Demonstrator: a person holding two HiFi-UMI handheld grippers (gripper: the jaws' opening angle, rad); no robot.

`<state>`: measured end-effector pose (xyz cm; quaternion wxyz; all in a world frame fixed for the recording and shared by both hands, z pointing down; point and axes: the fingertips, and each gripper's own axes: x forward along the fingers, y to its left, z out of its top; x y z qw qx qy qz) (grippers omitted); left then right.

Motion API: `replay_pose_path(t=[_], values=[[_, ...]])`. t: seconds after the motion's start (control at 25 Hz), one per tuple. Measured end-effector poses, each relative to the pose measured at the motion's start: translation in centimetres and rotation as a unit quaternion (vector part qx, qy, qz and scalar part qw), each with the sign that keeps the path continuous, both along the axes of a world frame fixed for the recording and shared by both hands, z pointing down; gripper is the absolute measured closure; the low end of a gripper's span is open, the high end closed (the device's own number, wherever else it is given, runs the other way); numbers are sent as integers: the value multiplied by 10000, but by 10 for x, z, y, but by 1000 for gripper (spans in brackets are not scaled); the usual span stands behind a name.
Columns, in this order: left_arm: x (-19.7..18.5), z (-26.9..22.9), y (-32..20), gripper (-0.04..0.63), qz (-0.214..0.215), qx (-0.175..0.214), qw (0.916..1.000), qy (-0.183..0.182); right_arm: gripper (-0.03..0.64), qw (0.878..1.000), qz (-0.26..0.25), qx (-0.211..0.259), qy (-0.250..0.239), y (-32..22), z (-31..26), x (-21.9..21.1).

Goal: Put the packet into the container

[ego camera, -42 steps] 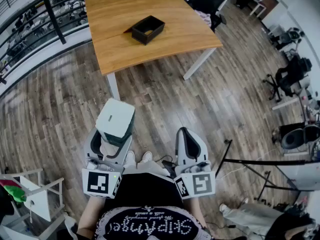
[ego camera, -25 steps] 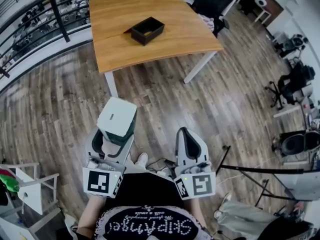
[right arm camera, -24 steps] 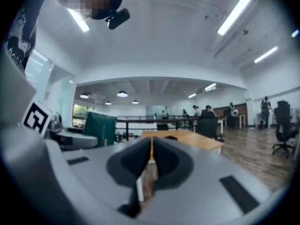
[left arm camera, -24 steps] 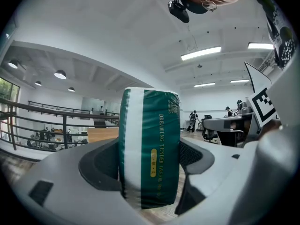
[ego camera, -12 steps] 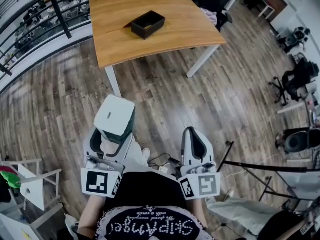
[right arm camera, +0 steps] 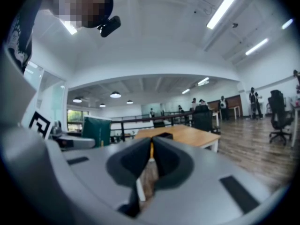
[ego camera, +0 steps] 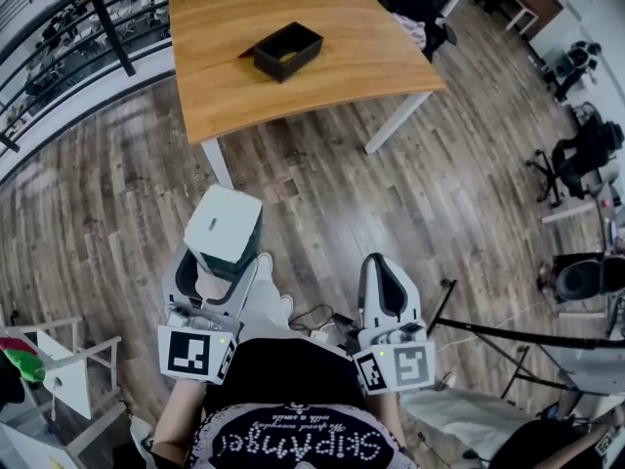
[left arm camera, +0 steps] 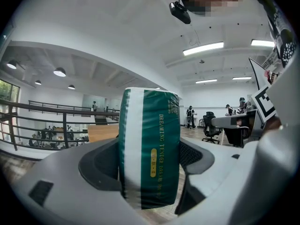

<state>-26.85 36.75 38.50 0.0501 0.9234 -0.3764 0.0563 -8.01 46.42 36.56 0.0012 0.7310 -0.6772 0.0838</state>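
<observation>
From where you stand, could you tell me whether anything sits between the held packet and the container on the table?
Nothing visible does. The left gripper is shut on the packet, and between it and the open black container lie only bare wooden floor and the near edge of the table.

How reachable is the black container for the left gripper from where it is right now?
Probably not yet. The left gripper, shut on the packet, is over the floor, while the container sits well ahead on the table. Nothing seems to block the way; stepping closer should do.
</observation>
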Motion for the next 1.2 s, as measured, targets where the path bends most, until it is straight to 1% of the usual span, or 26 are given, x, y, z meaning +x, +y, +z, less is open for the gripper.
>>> replay_pose_path(t=[0.08,0.2,0.4,0.64,0.76,0.84,1.04,1.2], values=[[5,2,-17,218,15,-54,10000,6,578,10000,39,-30,19,-16,-1,6],[14,-4,-47,218,124,50,9999,16,578,9999,122,-9,43,-43,-8,16],[26,-18,-95,218,218,57,9997,41,578,9996,282,48,52,-84,-20,30],[24,-24,-143,218,250,82,9996,78,578,9982,587,132,9,-118,-23,37],[17,-22,-163,218,228,194,9995,61,578,9974,703,175,5,-131,-20,39],[11,-20,-175,218,188,268,9995,48,578,9968,783,168,-25,-137,-19,42],[-1,-13,-189,218,82,176,9998,-23,578,9961,876,110,-6,-148,-18,45],[-3,-8,-195,218,29,90,10000,-5,578,9968,796,56,11,-159,-16,42]])
